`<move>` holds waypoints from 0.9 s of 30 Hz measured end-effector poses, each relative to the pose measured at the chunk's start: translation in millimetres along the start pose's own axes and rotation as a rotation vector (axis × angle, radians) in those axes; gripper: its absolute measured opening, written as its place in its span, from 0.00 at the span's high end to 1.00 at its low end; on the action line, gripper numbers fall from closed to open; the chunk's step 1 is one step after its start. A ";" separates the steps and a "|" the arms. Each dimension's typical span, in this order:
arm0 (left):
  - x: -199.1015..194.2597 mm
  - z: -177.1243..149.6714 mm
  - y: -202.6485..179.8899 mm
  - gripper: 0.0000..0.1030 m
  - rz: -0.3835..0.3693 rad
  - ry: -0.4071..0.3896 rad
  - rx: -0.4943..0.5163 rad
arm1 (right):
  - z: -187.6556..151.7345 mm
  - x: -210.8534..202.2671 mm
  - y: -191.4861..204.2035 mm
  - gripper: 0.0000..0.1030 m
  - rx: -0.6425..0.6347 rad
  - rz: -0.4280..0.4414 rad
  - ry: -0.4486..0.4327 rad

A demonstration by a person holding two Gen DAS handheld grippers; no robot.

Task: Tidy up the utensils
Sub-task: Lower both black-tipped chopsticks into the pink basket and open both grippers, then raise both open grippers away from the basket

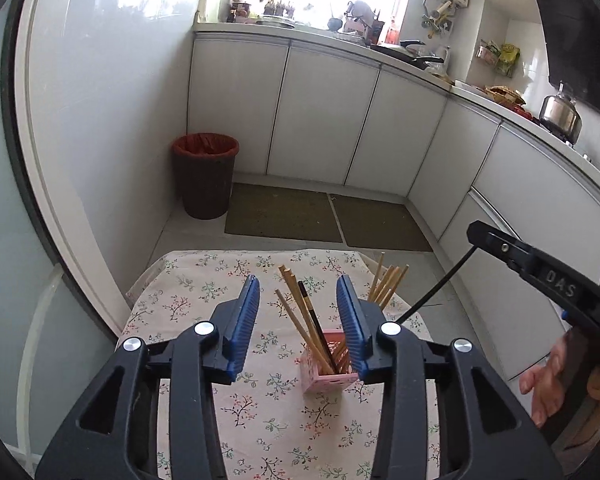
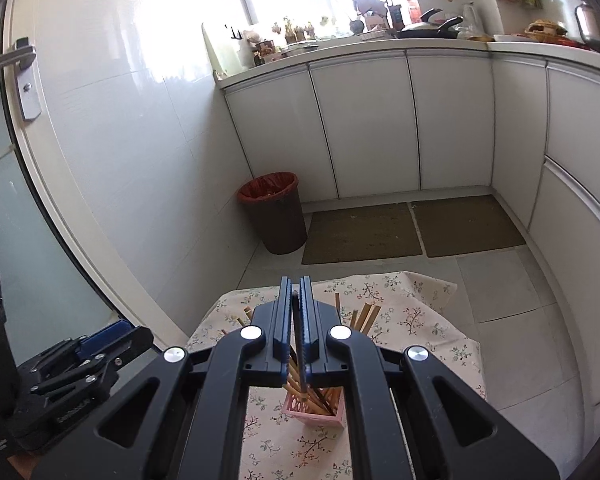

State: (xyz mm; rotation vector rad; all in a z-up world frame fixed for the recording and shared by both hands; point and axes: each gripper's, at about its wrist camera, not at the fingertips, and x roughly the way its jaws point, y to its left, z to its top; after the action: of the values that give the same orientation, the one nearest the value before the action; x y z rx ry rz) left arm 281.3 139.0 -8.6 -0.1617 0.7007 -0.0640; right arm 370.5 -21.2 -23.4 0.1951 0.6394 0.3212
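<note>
Utensils here are chopsticks, and they sit in a small pink holder (image 1: 329, 376) on a floral tablecloth (image 1: 204, 296) that covers the table under both grippers. The holder stands just ahead of and below the left gripper (image 1: 298, 308), whose blue pads stand partly apart with nothing between them; the upper ends of the chopsticks rise into the gap in that view but neither pad touches them.

The right gripper (image 2: 296, 312) is pinched tight on one thin black chopstick (image 2: 299, 356), which runs down from between its pads toward the holder directly beneath. From the left wrist view the same gripper comes in from the right with the black stick slanting down out of its tip, a hand (image 1: 544, 384) visible behind it.

The step in hand looks like dropping this black chopstick into the holder. The next move would call for lowering the tip into the holder's mouth among the sticks already there, then letting go.

Counts: one holder; inside it about four bamboo chopsticks (image 1: 300, 320) and one dark chopstick (image 1: 314, 320), though the bundle overlaps and the number is uncertain. Beyond the left gripper's right finger a second cluster of bamboo sticks (image 1: 386, 284) stands, roughly five; what holds them is hidden.
</note>
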 end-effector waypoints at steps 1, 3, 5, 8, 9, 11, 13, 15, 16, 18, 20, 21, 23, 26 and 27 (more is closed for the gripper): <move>2.5 -3.4 3.1 0.63 0.001 0.009 -0.006 | -3.7 7.8 3.1 0.96 -0.013 -0.010 0.008; 8.9 -9.8 8.7 0.63 0.002 0.030 -0.021 | -13.2 24.0 8.0 0.96 -0.030 -0.022 0.031; 15.2 -16.0 14.4 0.63 0.006 0.053 -0.030 | -22.1 36.4 11.6 0.96 -0.043 -0.032 0.048; 16.6 -20.2 19.5 0.63 0.008 0.060 -0.041 | -30.4 38.4 15.7 0.96 -0.065 -0.065 0.046; 15.8 -20.0 20.0 0.63 0.008 0.059 -0.042 | -31.1 35.4 15.0 0.95 -0.069 -0.074 0.035; 12.6 -18.7 18.6 0.63 0.003 0.050 -0.045 | -31.1 24.8 14.5 0.92 -0.078 -0.086 0.010; 7.6 -16.8 15.2 0.60 -0.002 0.037 -0.043 | -31.4 12.4 12.6 0.79 -0.085 -0.096 -0.012; 2.3 -15.6 10.0 0.52 0.005 0.019 -0.041 | -32.2 0.5 8.8 0.59 -0.080 -0.112 -0.033; -1.1 -16.9 7.9 0.51 0.011 0.011 -0.037 | -33.6 -5.4 7.9 0.59 -0.076 -0.115 -0.041; -5.9 -19.0 1.7 0.49 0.017 0.005 -0.027 | -35.4 -14.3 6.4 0.56 -0.079 -0.134 -0.041; -12.1 -22.0 -5.1 0.39 0.021 -0.003 -0.020 | -40.5 -24.2 1.9 0.49 -0.069 -0.157 -0.041; -15.2 -23.5 -6.9 0.37 0.028 -0.011 -0.019 | -43.6 -29.6 -0.6 0.44 -0.061 -0.167 -0.044; -23.5 -27.2 -13.7 0.27 0.042 -0.030 -0.006 | -47.8 -37.6 -4.1 0.37 -0.051 -0.186 -0.046; -33.6 -31.3 -19.5 0.21 0.057 -0.046 0.000 | -53.2 -48.1 -11.1 0.28 -0.024 -0.211 -0.038; -37.4 -32.8 -21.5 0.20 0.056 -0.050 0.000 | -55.3 -51.8 -14.0 0.25 -0.014 -0.218 -0.032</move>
State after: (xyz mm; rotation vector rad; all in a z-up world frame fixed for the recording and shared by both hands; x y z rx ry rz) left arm 231.5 117.9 -5.8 -0.1432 0.6547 -0.0060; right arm 300.8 -48.1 -42.1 0.1153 0.6203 0.1129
